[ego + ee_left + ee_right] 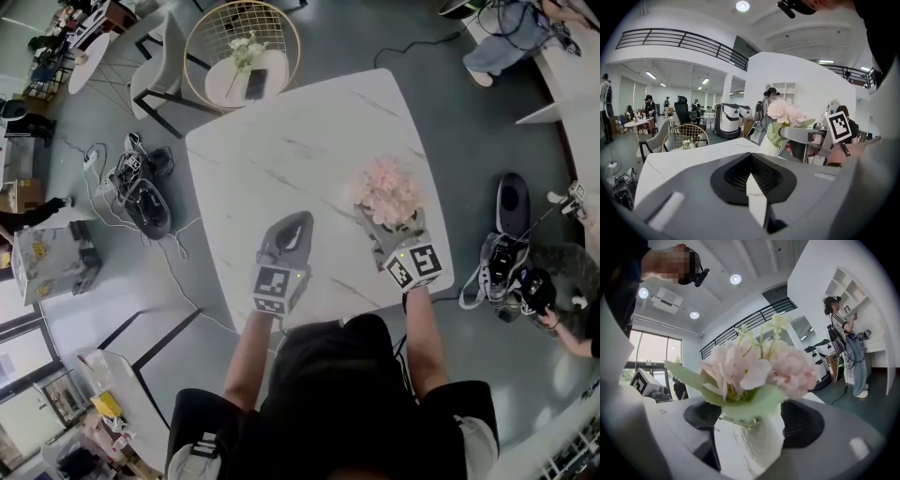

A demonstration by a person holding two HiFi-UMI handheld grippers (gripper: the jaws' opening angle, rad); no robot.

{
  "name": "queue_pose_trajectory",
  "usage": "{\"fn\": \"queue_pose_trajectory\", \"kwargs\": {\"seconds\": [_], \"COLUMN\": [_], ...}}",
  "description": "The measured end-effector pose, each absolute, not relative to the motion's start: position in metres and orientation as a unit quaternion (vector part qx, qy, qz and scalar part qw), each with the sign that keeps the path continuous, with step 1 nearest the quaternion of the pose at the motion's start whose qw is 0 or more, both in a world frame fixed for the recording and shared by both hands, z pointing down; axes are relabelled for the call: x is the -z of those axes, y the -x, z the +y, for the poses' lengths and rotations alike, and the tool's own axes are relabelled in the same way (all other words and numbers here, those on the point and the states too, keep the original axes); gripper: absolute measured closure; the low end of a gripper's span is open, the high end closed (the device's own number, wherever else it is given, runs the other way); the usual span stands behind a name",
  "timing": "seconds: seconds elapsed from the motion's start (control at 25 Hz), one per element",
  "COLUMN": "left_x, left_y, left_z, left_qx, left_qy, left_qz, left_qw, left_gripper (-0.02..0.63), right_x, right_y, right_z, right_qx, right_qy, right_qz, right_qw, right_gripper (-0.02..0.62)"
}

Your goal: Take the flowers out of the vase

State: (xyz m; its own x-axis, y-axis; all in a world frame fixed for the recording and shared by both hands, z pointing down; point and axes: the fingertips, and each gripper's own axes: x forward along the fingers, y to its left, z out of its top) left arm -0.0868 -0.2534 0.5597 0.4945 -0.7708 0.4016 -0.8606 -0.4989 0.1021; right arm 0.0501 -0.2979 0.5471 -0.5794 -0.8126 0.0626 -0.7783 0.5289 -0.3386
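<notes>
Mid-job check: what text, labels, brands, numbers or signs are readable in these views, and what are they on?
No readable words, brands or numbers in any view.
Left marker cube and right marker cube: black-and-white square patterns only, no letters.
Cardboard box on the floor: yellow print, too small to read.

Shows a smooth white marble-look table (281, 159), faintly grey-veined, with soft sheen. White ceramic-looking vase (764, 446), lightly textured. Matt, cloth-soft pink flowers (754, 366). Matt grey plastic left gripper (751, 168) and right gripper (754, 425), with ribbed black pads (801, 423).
</notes>
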Motion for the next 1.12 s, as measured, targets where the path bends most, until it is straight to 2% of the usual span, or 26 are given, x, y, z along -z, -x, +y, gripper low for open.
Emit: {"fn": "queue_pose_trajectory", "kwargs": {"seconds": [0.2, 0.36, 0.6, 1.12], "left_x": [-0.558, -0.561, -0.555, -0.546], "left_y": [0.091, 0.093, 0.093, 0.096], "left_z": [-0.254, -0.25, -0.252, -0.25], "left_qx": [-0.156, -0.161, -0.148, -0.139], "left_qy": [-0.848, -0.844, -0.847, -0.845], "left_qz": [-0.486, -0.488, -0.493, -0.5], "left_qw": [0.146, 0.155, 0.137, 0.129], "left_gripper": [0.598, 0.598, 0.598, 0.598], "right_x": [-0.542, -0.543, -0.545, -0.521], "right_y": [-0.05, -0.053, -0.056, -0.06], "right_z": [-0.301, -0.302, -0.302, -0.304], "right_qx": [0.155, 0.142, 0.138, 0.119], "right_qy": [0.457, 0.467, 0.474, 0.474], "right_qz": [0.874, 0.871, 0.869, 0.871], "right_qw": [0.06, 0.052, 0.041, 0.054], "right_gripper": [0.226, 0.312, 0.394, 0.416]}}
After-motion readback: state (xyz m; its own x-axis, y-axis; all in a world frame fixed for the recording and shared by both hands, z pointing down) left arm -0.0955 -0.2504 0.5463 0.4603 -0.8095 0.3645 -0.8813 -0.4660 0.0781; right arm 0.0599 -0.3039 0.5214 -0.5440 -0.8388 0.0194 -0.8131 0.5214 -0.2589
